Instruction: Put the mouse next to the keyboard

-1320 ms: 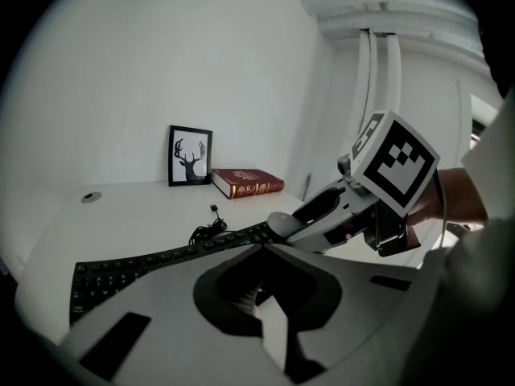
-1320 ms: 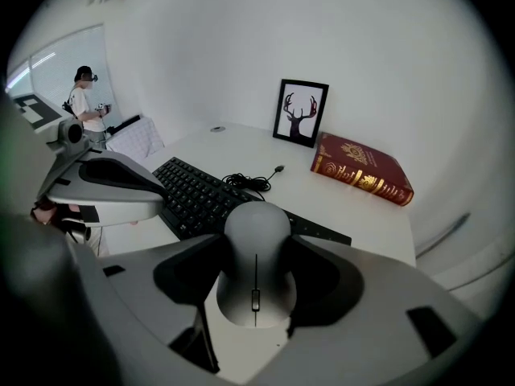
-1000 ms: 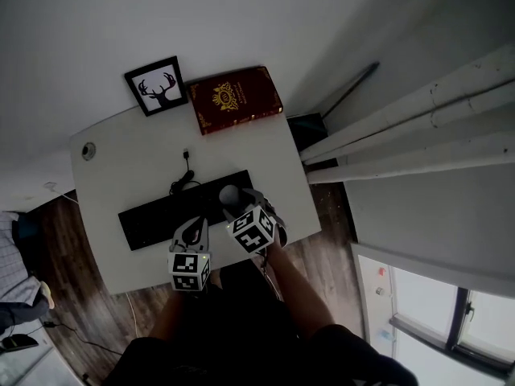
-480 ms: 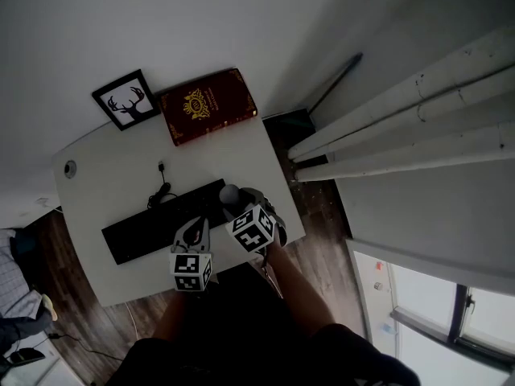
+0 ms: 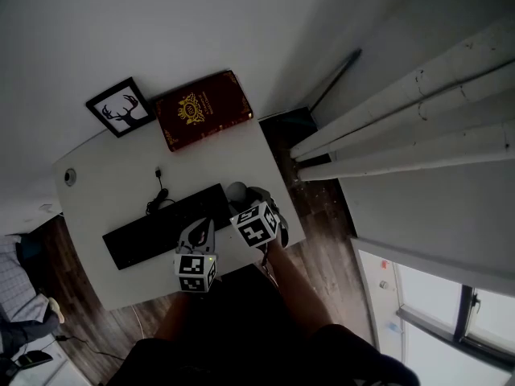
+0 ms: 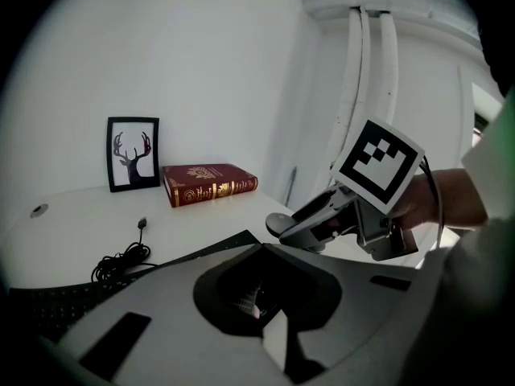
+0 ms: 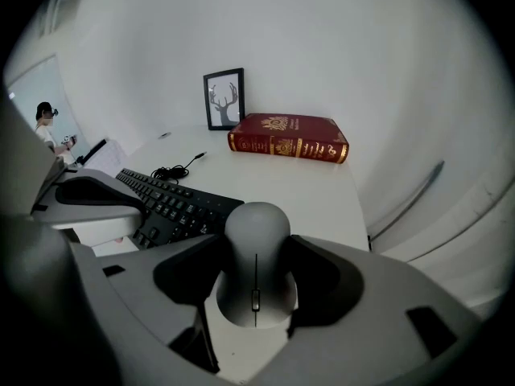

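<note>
The grey mouse [image 7: 256, 272] sits between the jaws of my right gripper [image 7: 256, 300], which is shut on its sides. In the head view the mouse [image 5: 236, 191] is just past the right end of the black keyboard [image 5: 161, 227], and the right gripper [image 5: 244, 200] reaches over it. From the left gripper view the mouse [image 6: 280, 223] looks to be slightly above the white desk [image 6: 201, 223]. My left gripper [image 5: 199, 228] is over the keyboard's front edge, with its jaws together and nothing in them.
A red book [image 5: 201, 109] and a framed deer picture [image 5: 119, 107] stand at the desk's back. The keyboard's coiled cable [image 5: 159, 193] lies behind it. A round grommet [image 5: 69, 177] is at the far left. The desk's right edge [image 5: 290, 207] is close to the mouse.
Both grippers have moved to the right. The mouse went with the right gripper, from over the keyboard's right end to just beyond it.
</note>
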The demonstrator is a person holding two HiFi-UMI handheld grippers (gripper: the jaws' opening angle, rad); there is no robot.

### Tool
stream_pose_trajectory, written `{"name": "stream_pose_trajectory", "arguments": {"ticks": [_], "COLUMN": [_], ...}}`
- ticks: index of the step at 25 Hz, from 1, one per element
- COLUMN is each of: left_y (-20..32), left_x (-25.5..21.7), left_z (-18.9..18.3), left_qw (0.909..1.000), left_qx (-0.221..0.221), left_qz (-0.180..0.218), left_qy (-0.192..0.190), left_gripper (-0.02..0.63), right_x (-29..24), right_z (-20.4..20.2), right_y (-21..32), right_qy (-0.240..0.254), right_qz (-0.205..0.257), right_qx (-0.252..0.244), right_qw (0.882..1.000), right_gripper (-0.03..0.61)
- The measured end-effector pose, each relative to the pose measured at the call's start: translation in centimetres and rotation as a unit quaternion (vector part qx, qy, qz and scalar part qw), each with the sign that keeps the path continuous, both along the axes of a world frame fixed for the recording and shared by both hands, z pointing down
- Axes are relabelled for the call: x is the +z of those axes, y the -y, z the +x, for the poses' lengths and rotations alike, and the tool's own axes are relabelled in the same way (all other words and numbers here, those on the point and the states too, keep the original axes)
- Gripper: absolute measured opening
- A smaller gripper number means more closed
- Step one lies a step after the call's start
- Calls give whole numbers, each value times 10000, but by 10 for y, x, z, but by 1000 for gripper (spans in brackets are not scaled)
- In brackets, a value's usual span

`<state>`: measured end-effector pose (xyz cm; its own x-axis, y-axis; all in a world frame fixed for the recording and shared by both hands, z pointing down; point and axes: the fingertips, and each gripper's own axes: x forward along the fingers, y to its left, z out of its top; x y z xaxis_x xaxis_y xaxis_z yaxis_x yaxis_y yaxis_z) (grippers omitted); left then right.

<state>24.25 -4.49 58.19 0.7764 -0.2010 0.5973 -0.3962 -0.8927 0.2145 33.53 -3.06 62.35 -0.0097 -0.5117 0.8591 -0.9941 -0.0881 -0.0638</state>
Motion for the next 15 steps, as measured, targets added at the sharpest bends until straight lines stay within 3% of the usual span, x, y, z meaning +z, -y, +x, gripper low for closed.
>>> {"name": "stream_pose_trajectory", "arguments": {"ticks": [5, 8, 11, 15], "left_y": [4, 4, 5, 4], "left_x": [2, 0, 1, -1], "left_z": [-1, 1, -1, 0], "left_qw": [10000, 10000, 10000, 9999], "left_qx": [0, 19, -43, -111], "left_qz": [-1, 1, -31, -66], "left_qy": [40, 16, 17, -41], "left_gripper": [0, 0, 0, 0], "right_x": [3, 4, 8, 15], "right_z": [4, 7, 9, 7], "right_y": [-1, -4, -6, -12], "right_qy": [21, -71, -367, -567], "right_qz": [-36, -96, -181, -300], "right_qx": [55, -214, -964, -2142], "right_qw": [10000, 9997, 9945, 9747], "right_gripper": [279, 279, 279, 279]}}
